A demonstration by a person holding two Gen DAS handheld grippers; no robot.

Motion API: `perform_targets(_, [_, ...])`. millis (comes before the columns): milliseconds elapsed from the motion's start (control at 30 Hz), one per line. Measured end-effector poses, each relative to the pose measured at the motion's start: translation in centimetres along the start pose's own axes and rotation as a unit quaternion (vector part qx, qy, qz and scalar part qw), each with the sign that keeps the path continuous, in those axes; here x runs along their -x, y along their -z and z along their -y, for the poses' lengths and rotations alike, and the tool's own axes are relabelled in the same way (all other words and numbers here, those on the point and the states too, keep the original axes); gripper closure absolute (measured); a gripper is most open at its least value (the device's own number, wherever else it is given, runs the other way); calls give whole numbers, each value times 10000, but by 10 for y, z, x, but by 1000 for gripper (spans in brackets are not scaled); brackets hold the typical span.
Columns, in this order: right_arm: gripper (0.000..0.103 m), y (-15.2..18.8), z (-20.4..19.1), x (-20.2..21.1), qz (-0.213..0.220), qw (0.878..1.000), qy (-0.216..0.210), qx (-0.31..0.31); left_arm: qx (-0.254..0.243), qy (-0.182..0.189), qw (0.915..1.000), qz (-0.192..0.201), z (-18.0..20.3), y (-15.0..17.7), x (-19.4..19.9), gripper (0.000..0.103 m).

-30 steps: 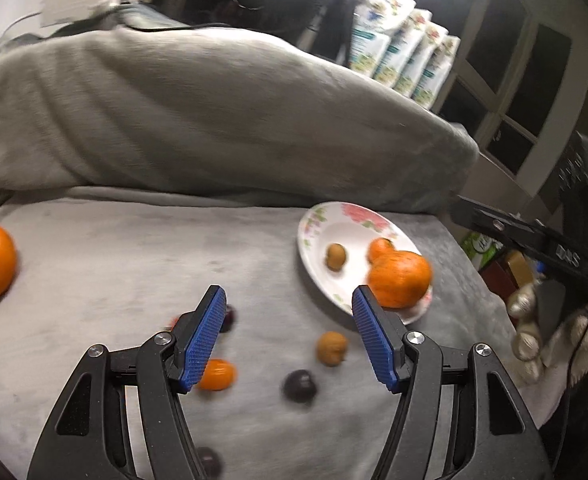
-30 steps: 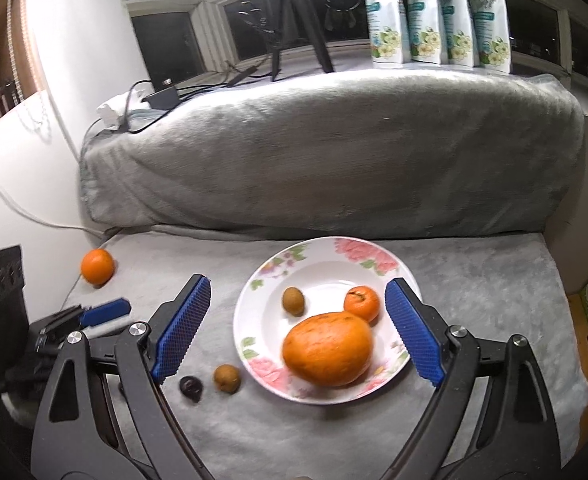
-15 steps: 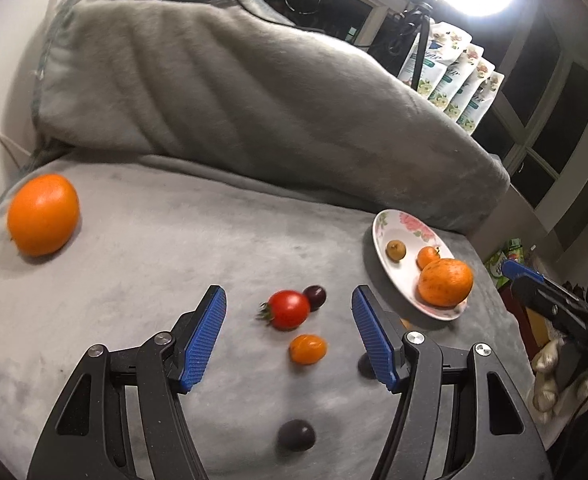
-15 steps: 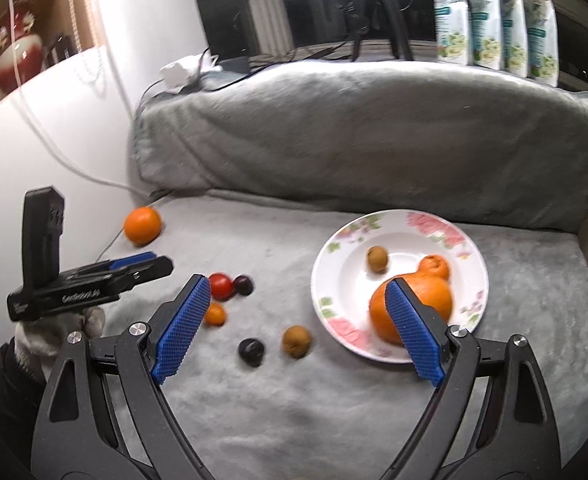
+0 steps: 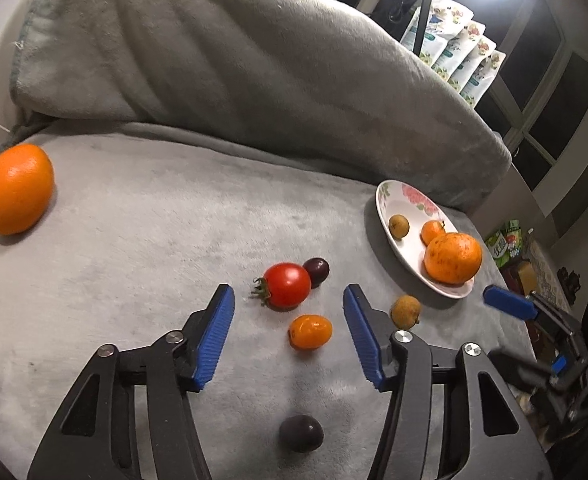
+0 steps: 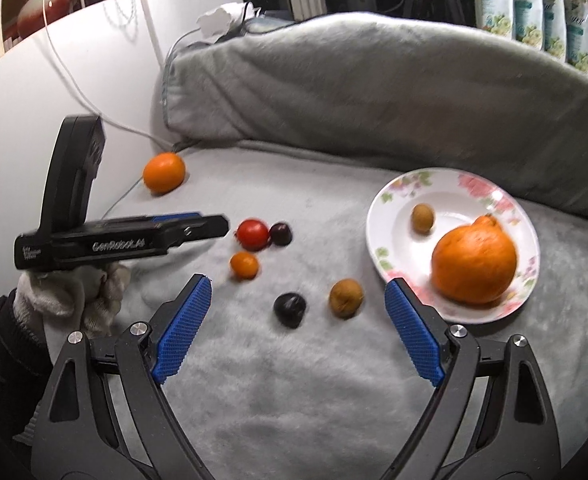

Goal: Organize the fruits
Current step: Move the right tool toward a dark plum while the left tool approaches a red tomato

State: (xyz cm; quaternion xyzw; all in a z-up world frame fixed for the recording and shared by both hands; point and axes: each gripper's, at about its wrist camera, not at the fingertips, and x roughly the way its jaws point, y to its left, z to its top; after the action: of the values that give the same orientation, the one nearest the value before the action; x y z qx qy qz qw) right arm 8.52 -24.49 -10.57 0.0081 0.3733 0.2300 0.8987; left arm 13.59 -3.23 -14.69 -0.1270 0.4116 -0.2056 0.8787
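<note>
A: How are the fingers?
B: Both the left gripper (image 5: 288, 334) and the right gripper (image 6: 298, 326) are wide, holding nothing.
A: And the fruits?
B: Tomato (image 5: 287, 284) at centre, orange (image 5: 15, 189) far left, plate (image 5: 390, 200) at right.

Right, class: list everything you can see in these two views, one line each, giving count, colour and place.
Plate: one, white with pink flowers, right side of the blanket.
Large orange: one, orange, on the plate.
Small orange fruit: one, on the plate behind the large orange.
Brown fruit on plate: one, tan.
Brown fruit off plate: one, tan, left of the plate.
Dark plums: two, dark purple, one beside the tomato.
Tomato: one, red, mid-blanket.
Kumquat: one, orange, below the tomato.
Lone orange: one, orange, far left.
Blanket: one, grey, over the surface and the bolster behind.
Packets: several, white-green, on the sill.
Left tool: black, blue pads, open over the kumquat.
Right tool: same, open, empty.
</note>
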Motion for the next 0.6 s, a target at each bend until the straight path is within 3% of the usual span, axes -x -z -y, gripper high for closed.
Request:
perform_targets(100, [29,6,-4,-10,-177,9998,-106,58,-100,15,9999,-81,2,1,-5,60])
perform_targets(300, [47,14,-11,-30,-450,9986,-142,246,-254,-1,9995,-202,6,2,-14,66])
perform_targets(600, [53,14,-11,-49,-621,9977,-126,243,-365,-119,9988,-296,6,-1,-24,66])
